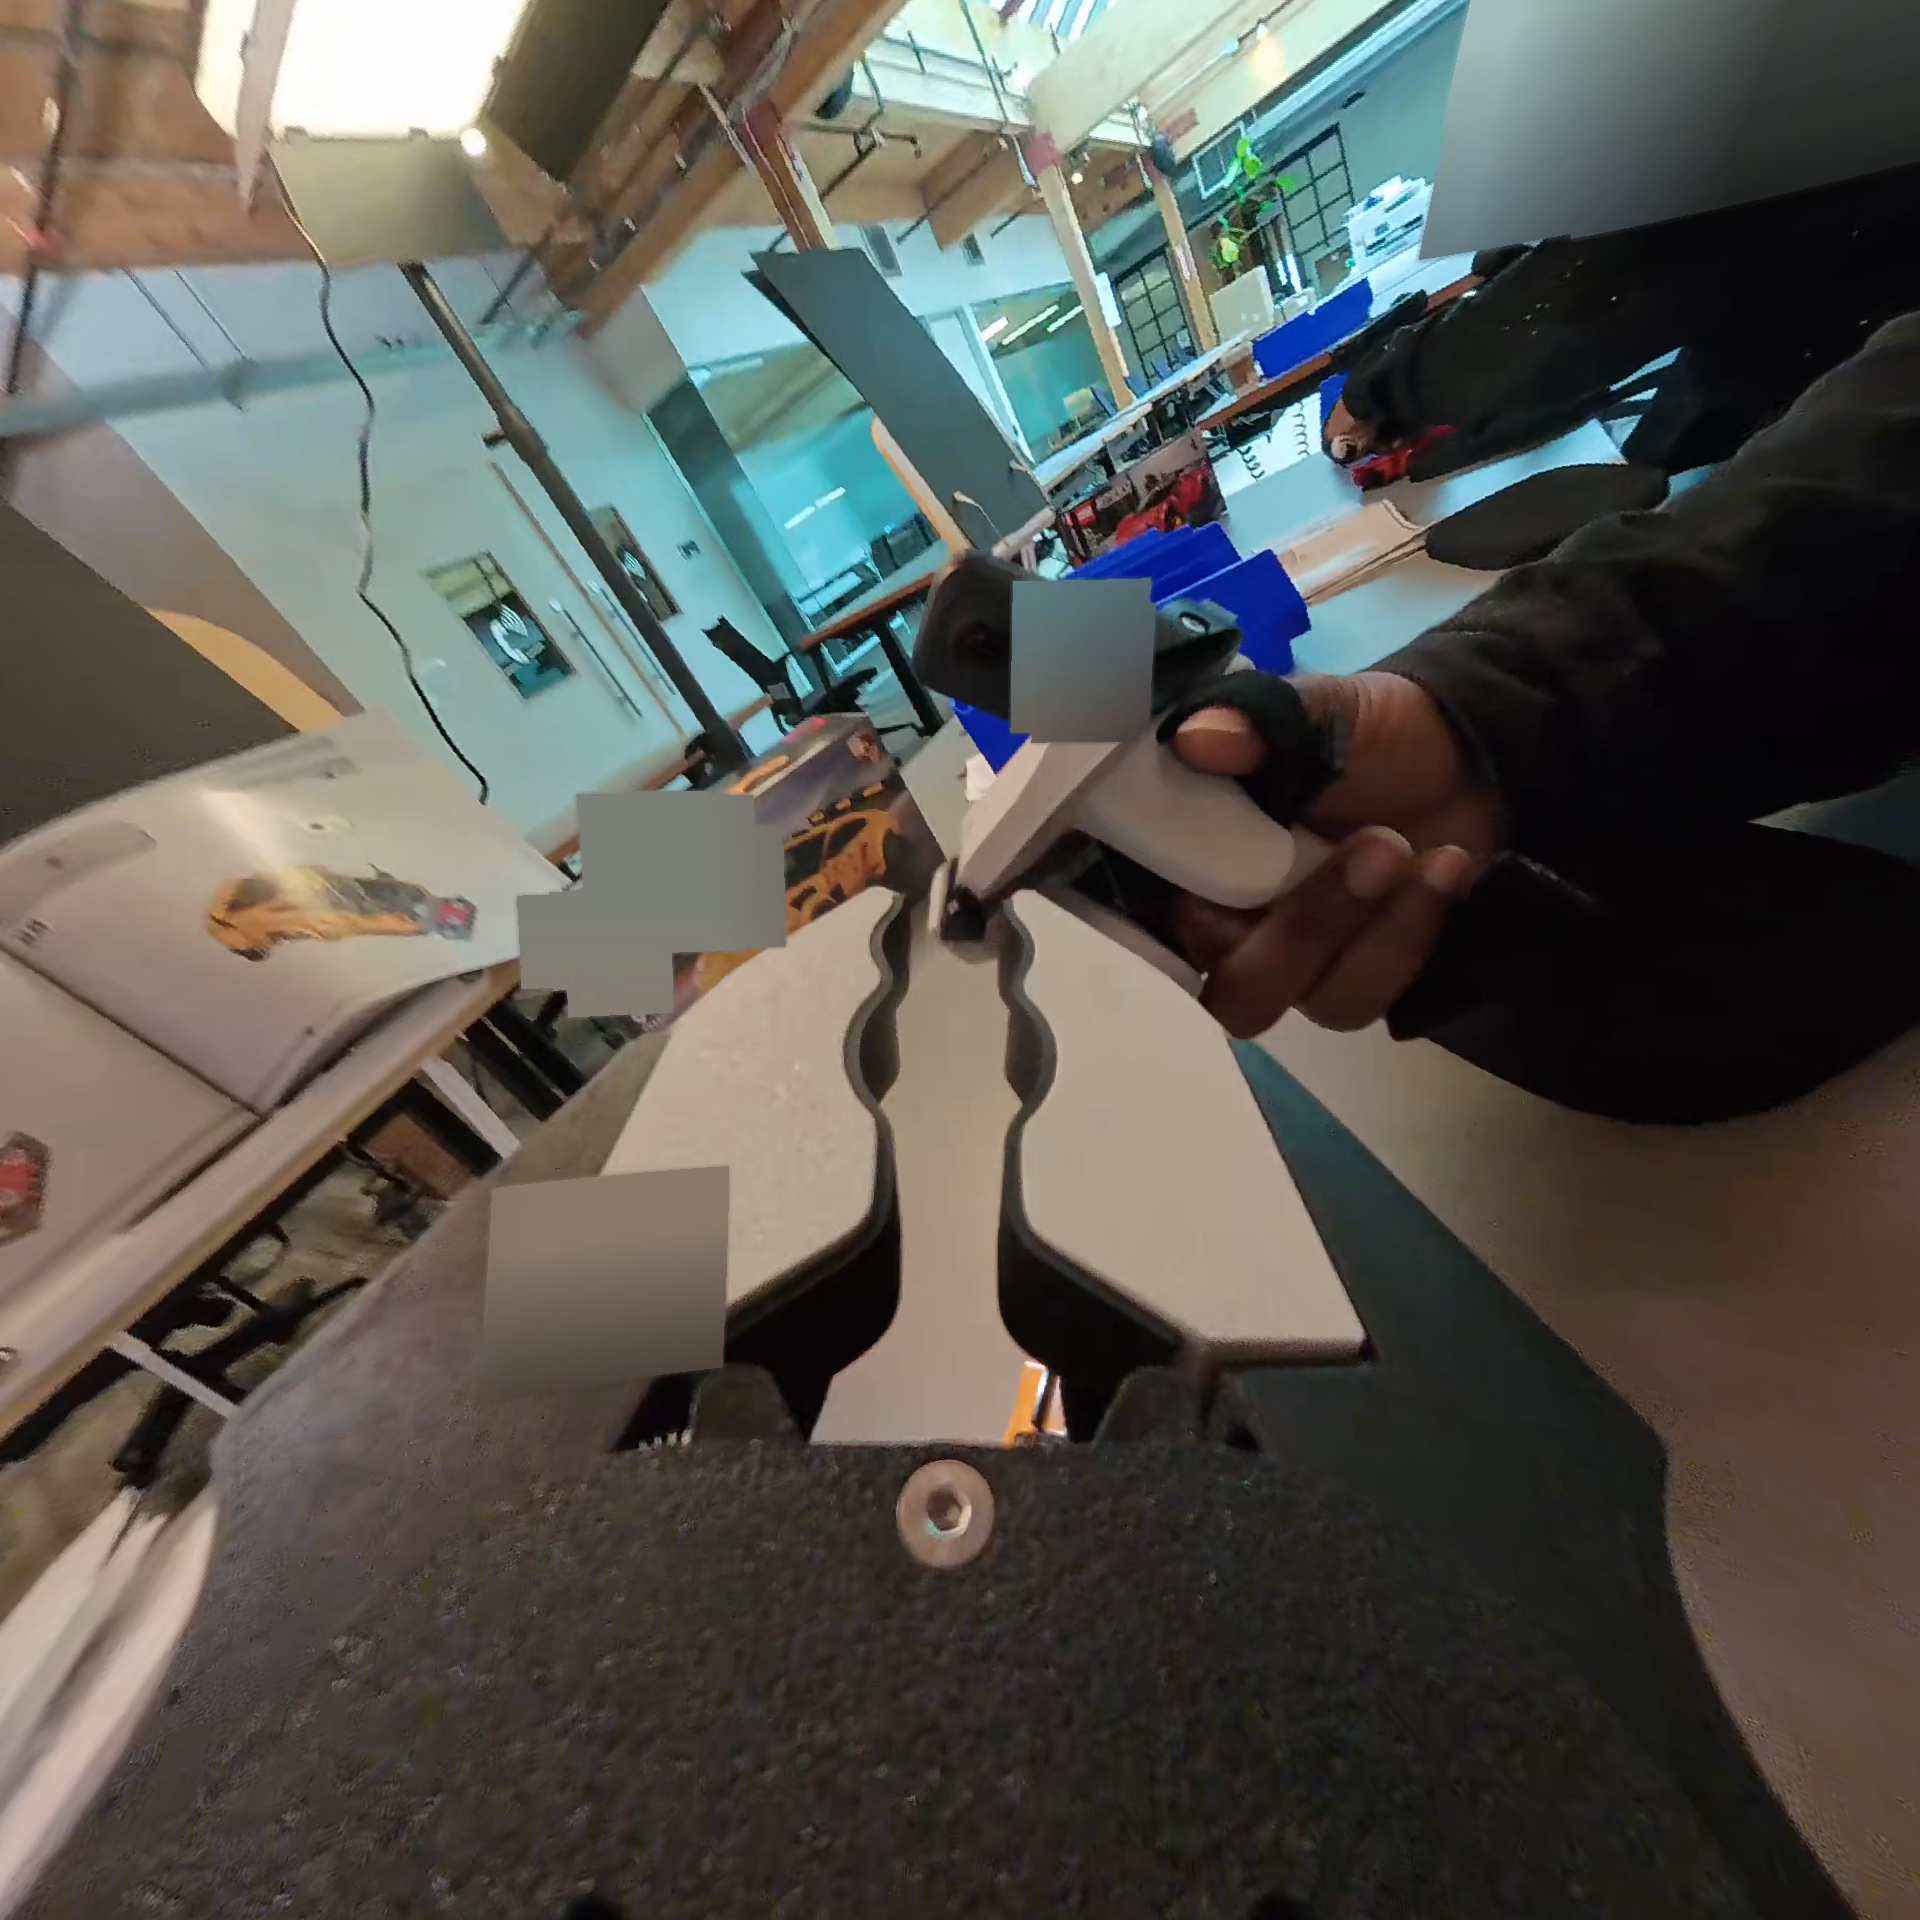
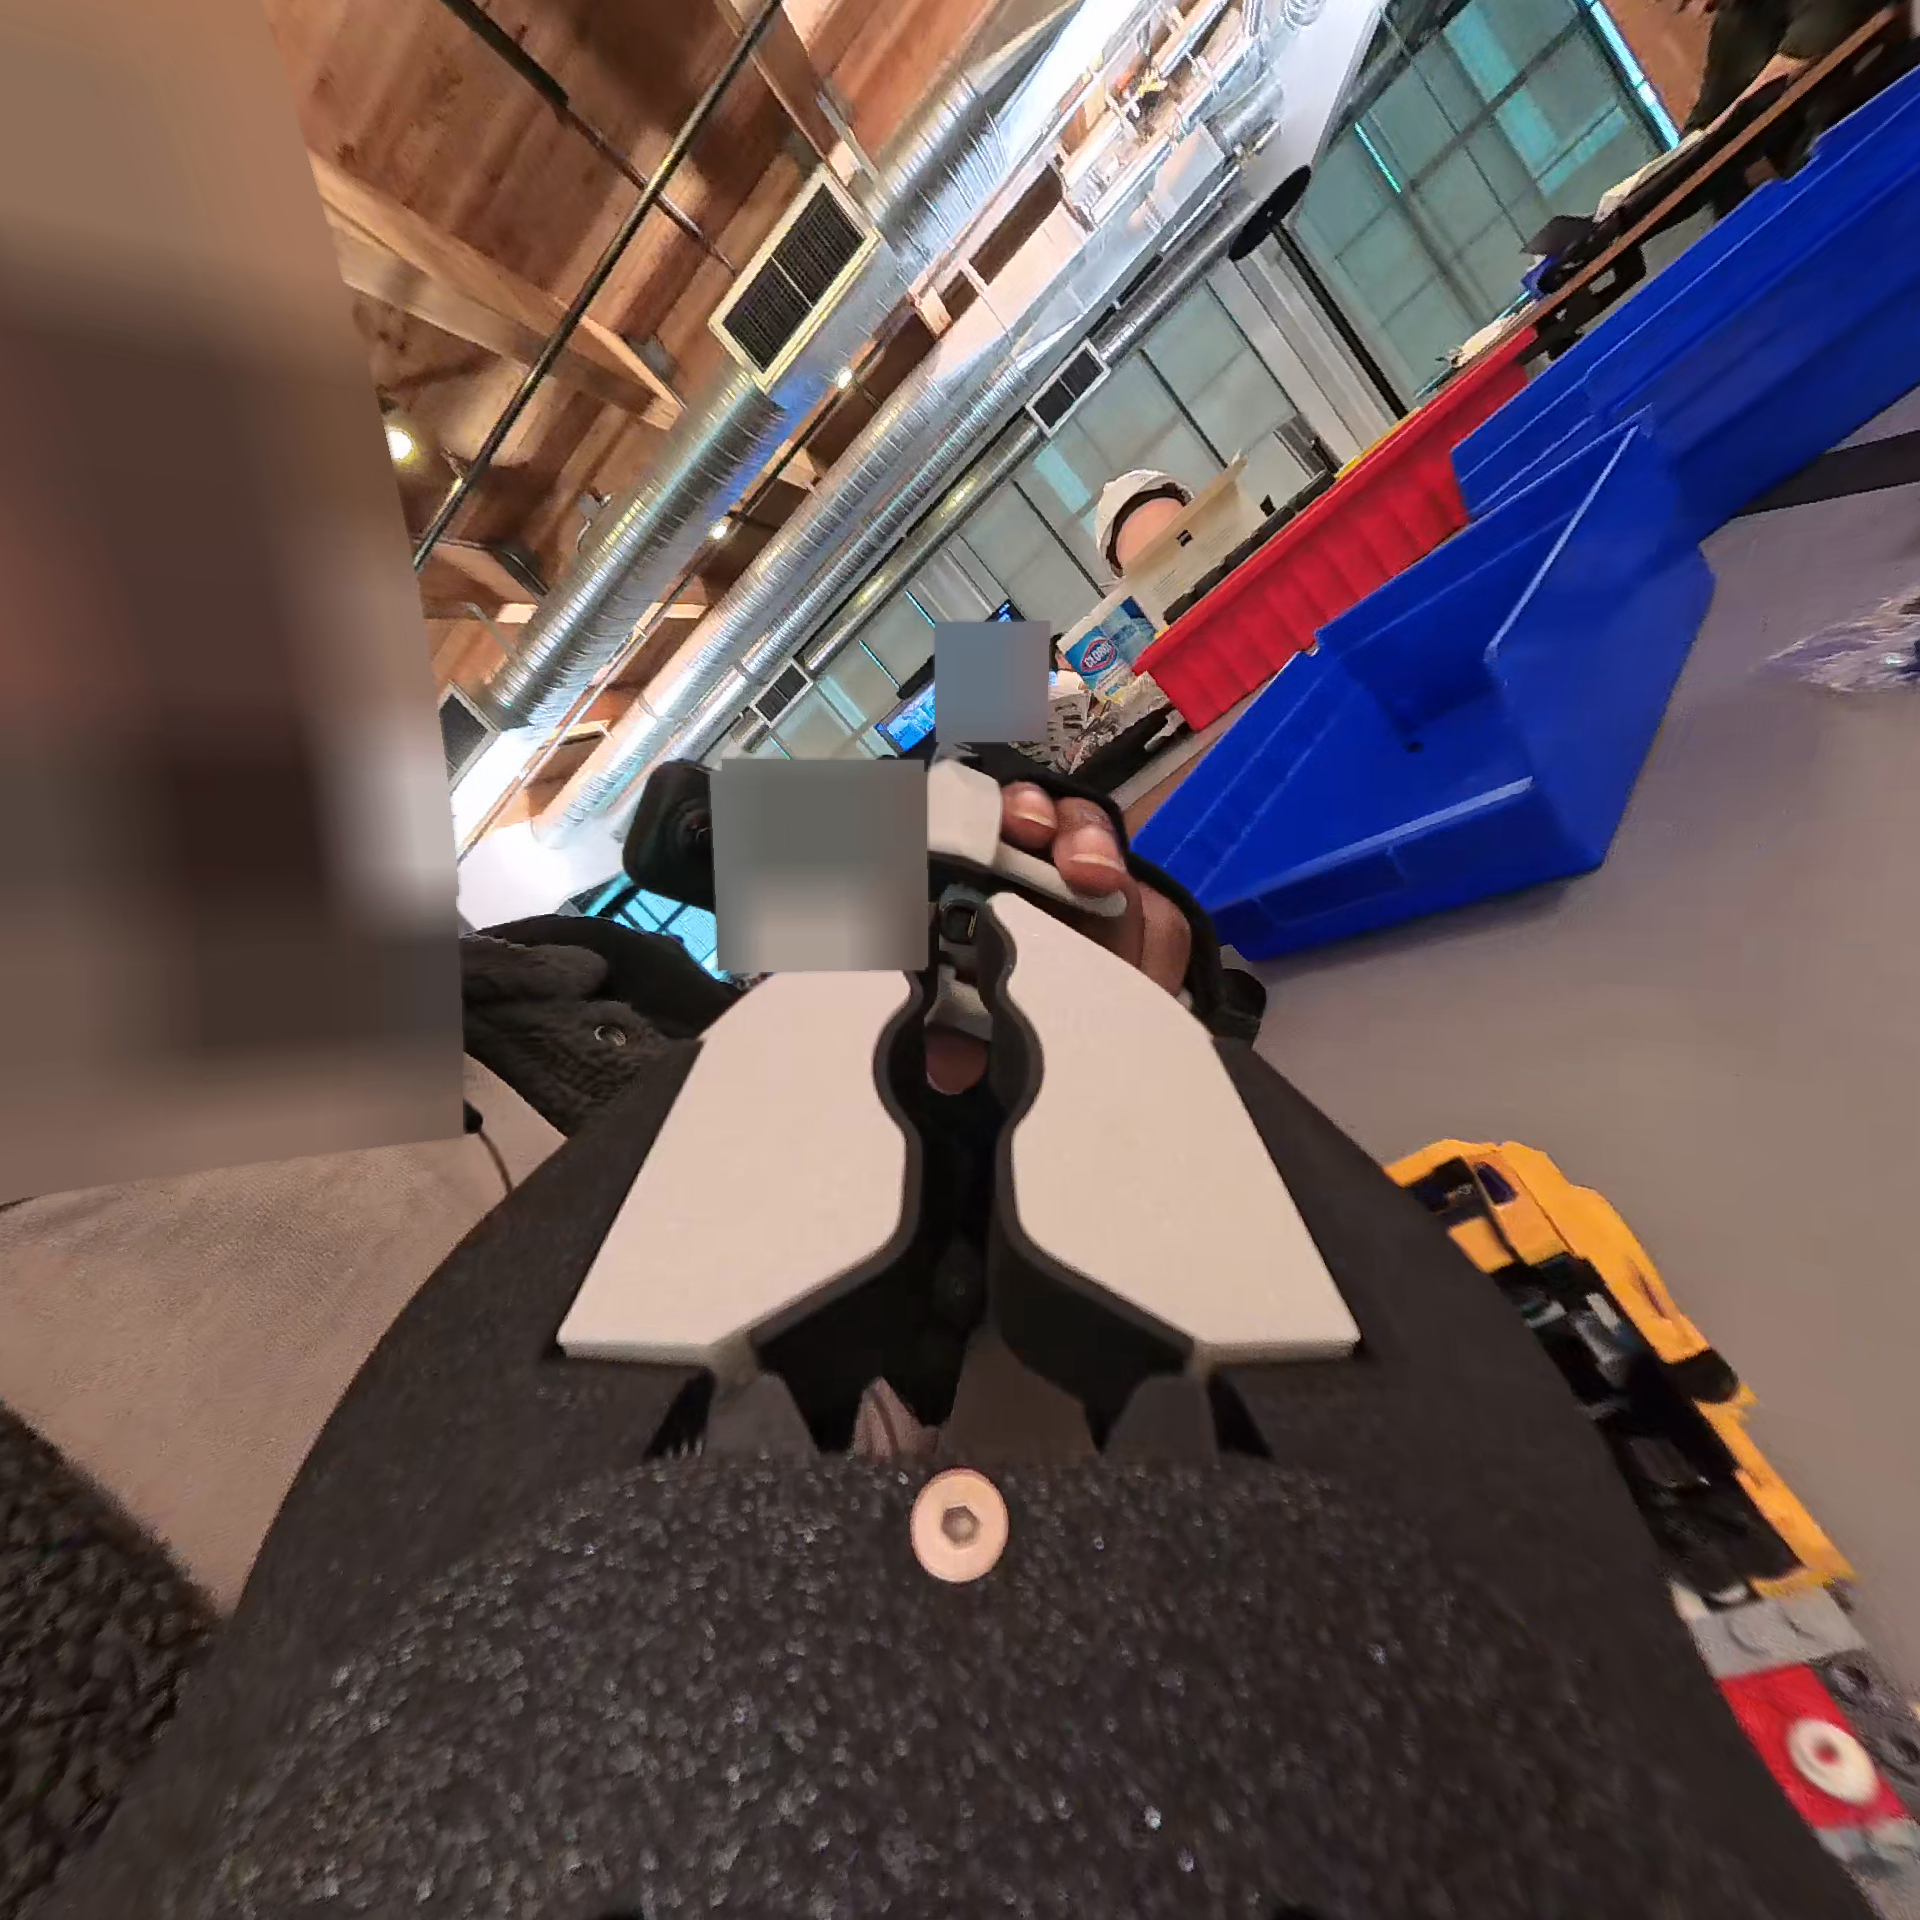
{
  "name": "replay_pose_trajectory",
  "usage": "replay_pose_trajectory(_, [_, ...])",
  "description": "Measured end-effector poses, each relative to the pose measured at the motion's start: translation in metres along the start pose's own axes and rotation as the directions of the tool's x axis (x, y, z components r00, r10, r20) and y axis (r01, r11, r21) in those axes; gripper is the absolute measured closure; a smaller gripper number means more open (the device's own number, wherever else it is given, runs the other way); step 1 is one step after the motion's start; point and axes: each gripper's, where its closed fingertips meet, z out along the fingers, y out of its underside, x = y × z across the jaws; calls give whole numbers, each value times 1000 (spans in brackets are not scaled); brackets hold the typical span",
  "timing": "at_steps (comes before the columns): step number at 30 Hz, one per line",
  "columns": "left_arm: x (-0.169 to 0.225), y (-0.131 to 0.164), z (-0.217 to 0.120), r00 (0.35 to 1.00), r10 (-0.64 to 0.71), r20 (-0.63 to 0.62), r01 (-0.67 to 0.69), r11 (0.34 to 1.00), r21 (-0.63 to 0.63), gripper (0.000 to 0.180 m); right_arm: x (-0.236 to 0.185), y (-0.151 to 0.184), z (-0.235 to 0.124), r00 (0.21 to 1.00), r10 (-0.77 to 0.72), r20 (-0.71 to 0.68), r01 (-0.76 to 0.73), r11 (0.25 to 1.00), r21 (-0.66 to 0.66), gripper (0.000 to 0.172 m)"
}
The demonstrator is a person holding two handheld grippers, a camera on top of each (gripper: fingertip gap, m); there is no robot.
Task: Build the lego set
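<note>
the left gripper (image 1: 954, 920) and right gripper (image 2: 961, 961) meet tip to tip above the grey table (image 1: 1558, 1195). a small black piece (image 1: 961, 914) with a pale edge sits at both sets of tips; whether either pair of pads presses on it i cannot tell. a yellow toy-brick car (image 2: 1558, 1299) lies just beside the right gripper, with blue plastic bins (image 2: 1455, 748) beyond.

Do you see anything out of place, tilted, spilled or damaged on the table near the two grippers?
Nothing is spilled or plainly broken. Only the yellow toy car beside the right gripper looks odd: its top shows dark open insides, as if unfinished. Blur hides the details.
</note>
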Motion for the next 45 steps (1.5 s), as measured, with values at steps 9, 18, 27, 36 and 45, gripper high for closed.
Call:
replay_pose_trajectory(9, [3,-3,-5,997,71,19,-71,997,-2,173,-14,-2,5,992,89,91,-96,993,66,165])
replay_pose_trajectory(18, [7,4,-5,998,46,-35,-48,998,-38,174,0,2,-6,1000,22,-7,-21,998,52,171])
replay_pose_trajectory(27, [26,36,1,928,-300,-220,254,944,-212,180,20,15,-39,702,-673,-234,535,715,-450,162])
replay_pose_trajectory(36, [49,60,3,891,-337,-305,236,917,-322,176,6,35,-109,634,-724,-272,443,628,-640,162])
replay_pose_trajectory(45, [65,67,7,860,-382,-340,253,895,-366,173,-10,67,-146,652,-694,-307,367,643,-672,162])
